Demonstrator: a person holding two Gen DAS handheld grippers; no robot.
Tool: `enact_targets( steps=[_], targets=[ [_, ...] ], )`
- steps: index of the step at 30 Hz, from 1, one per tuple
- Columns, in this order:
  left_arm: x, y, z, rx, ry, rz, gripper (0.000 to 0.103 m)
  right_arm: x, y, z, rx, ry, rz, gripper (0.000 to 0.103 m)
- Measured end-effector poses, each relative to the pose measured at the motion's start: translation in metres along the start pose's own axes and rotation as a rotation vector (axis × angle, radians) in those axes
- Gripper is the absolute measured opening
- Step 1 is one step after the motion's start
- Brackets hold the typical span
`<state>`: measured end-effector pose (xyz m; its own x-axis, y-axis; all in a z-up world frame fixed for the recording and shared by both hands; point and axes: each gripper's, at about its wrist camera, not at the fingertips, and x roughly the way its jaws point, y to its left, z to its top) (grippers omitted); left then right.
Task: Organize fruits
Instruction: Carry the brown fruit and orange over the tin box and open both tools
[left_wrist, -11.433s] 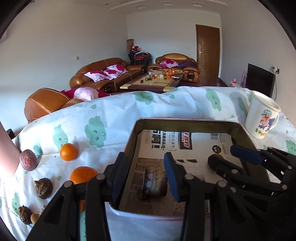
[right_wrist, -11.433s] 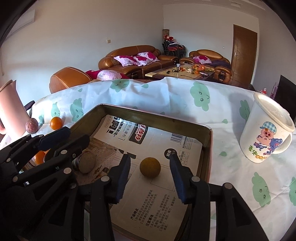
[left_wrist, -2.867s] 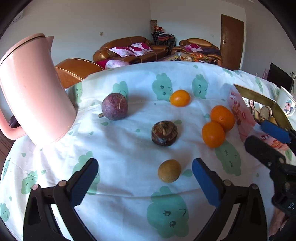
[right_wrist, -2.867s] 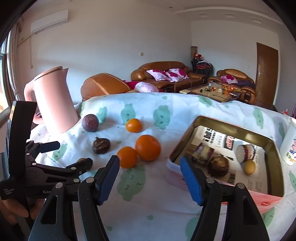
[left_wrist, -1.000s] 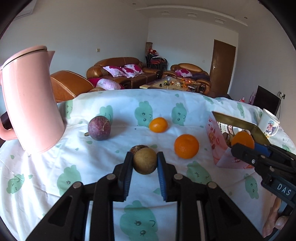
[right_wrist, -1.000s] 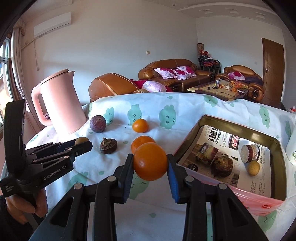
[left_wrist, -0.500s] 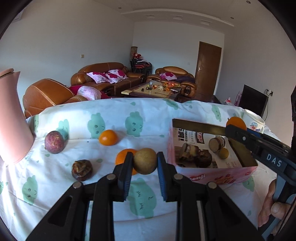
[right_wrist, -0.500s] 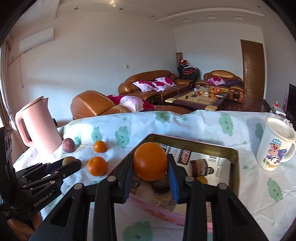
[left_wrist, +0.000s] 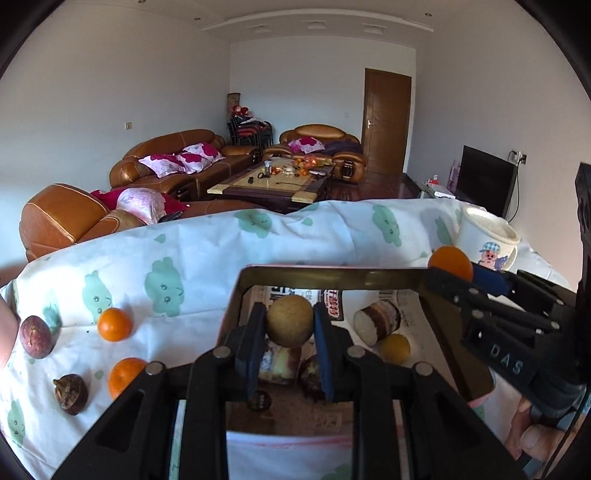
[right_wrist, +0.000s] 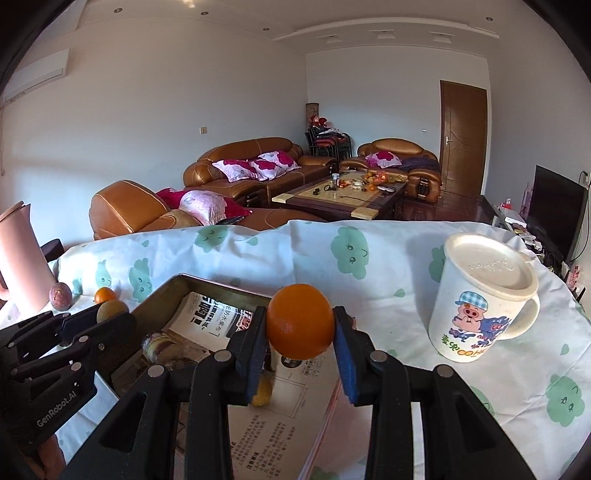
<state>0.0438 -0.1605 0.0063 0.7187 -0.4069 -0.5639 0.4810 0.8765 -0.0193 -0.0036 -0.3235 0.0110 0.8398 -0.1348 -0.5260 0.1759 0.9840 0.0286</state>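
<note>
My left gripper (left_wrist: 290, 345) is shut on a small yellow-brown round fruit (left_wrist: 290, 320), held above the near part of the paper-lined metal tray (left_wrist: 325, 273). My right gripper (right_wrist: 300, 349) is shut on an orange (right_wrist: 300, 320) above the tray (right_wrist: 221, 286); it shows in the left wrist view as the right gripper (left_wrist: 461, 273) over the tray's far right corner. The tray holds a cut brown piece (left_wrist: 376, 320), a small yellow fruit (left_wrist: 394, 347) and a dark fruit partly hidden behind my fingers. On the cloth to the left lie two oranges (left_wrist: 114, 324), a purple fruit (left_wrist: 35, 336) and a dark wrinkled fruit (left_wrist: 71, 393).
A white lidded mug (right_wrist: 484, 295) with a cartoon pig stands right of the tray. A pink kettle (right_wrist: 20, 258) stands at the far left of the table. The table's far edge drops off toward sofas and a coffee table beyond.
Both grippers have carried their fruits rightward across the cloth until they hang over the tray. The kettle has slid out of the left wrist view, and the mug has come closer.
</note>
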Motion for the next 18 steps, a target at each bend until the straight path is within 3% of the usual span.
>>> enact_targets(
  steps=[5, 10, 18],
  targets=[
    [0.027, -0.008, 0.005, -0.030, 0.056, 0.012, 0.027, 0.015, 0.005, -0.005, -0.042, 0.052, -0.007, 0.037],
    [0.043, -0.016, -0.001, 0.016, 0.099, 0.047, 0.027, 0.021, 0.009, -0.007, -0.052, 0.082, 0.021, 0.037],
    [0.041, -0.010, -0.001, -0.016, 0.095, 0.070, 0.028, 0.019, 0.012, -0.007, -0.039, 0.075, 0.063, 0.040]
  ],
)
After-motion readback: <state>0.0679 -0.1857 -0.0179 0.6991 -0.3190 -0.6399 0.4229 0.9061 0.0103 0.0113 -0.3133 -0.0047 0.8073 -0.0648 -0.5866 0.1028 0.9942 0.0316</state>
